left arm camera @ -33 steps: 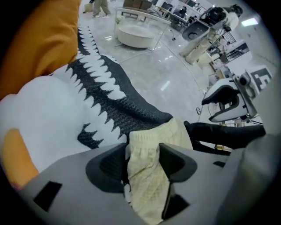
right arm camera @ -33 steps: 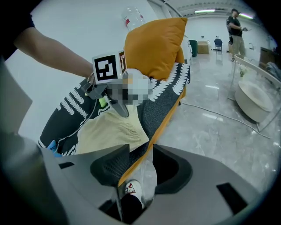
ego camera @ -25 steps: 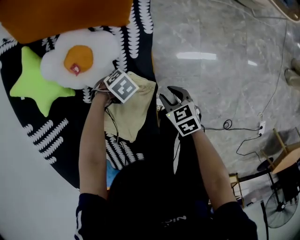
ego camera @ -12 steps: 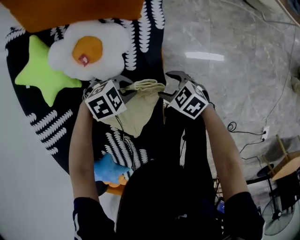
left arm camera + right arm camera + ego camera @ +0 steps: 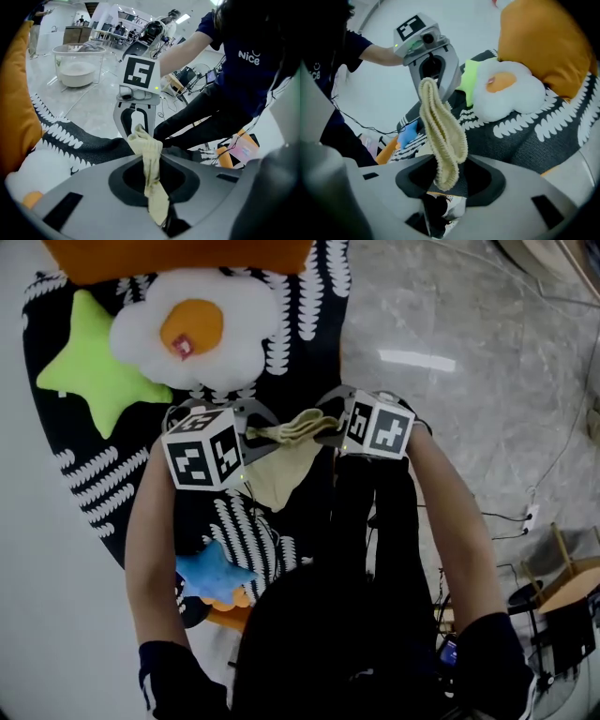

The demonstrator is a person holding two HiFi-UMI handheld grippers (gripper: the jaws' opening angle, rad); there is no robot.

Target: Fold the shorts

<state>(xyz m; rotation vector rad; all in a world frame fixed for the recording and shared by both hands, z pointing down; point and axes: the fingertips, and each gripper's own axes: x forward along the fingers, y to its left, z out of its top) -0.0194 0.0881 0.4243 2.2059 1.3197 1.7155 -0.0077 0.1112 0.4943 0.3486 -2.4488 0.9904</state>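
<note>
The pale cream cloth shorts are hanging lengthwise above the black patterned rug, the left gripper clamping one end while the right gripper, jaws just closing, is pinching the ribbed waistband.

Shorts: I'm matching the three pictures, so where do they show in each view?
Head view: shorts, centre, just above the middle.
Left gripper view: shorts, lower centre.
Right gripper view: shorts, centre.
Shared landmark: fried-egg cushion: top left, bottom left, upper right in turn.

The shorts hang between left gripper and right gripper, above the rug.
</note>
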